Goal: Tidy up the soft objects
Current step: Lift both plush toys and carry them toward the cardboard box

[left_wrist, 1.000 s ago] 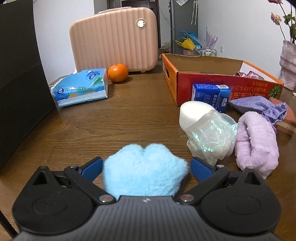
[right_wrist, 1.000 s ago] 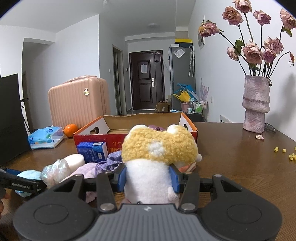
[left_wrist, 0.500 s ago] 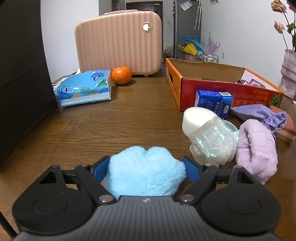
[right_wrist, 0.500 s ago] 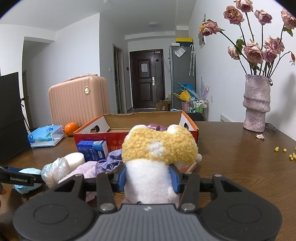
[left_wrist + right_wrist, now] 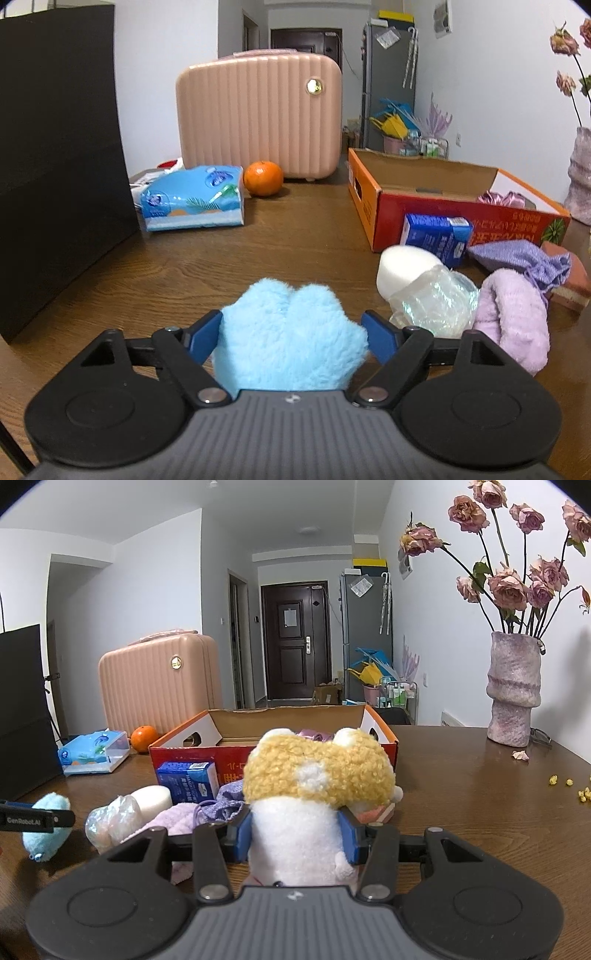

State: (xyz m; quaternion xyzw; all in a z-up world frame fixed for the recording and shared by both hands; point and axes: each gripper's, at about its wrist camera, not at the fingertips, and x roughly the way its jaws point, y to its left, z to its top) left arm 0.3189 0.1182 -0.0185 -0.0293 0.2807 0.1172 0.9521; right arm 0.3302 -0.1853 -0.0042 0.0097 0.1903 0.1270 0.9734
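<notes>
My left gripper (image 5: pixel 291 321) is shut on a fluffy light-blue plush (image 5: pixel 288 339), with both blue pads pressed into its sides. In the right wrist view that blue plush (image 5: pixel 48 805) hangs at the far left, just over the table. My right gripper (image 5: pixel 295 823) is shut on a yellow-and-white plush toy (image 5: pixel 314 771), held upright in front of the orange cardboard box (image 5: pixel 229 764). Something pink and shiny lies inside the box (image 5: pixel 364 195). A lilac towel (image 5: pixel 513 317), a purple cloth (image 5: pixel 517 254), a white foam block (image 5: pixel 406 266) and a crumpled clear bag (image 5: pixel 436 299) lie before it.
A blue carton (image 5: pixel 436 236) leans on the box front. A pink suitcase (image 5: pixel 258 110), an orange (image 5: pixel 263 178) and a tissue pack (image 5: pixel 194 201) stand at the back left. A black panel (image 5: pixel 55 147) borders the left. A vase of roses (image 5: pixel 513 694) stands far right.
The left jaws closed in from standing wide apart until the pads met the blue plush, and the left view tipped upward a little. The right gripper and its toy kept still.
</notes>
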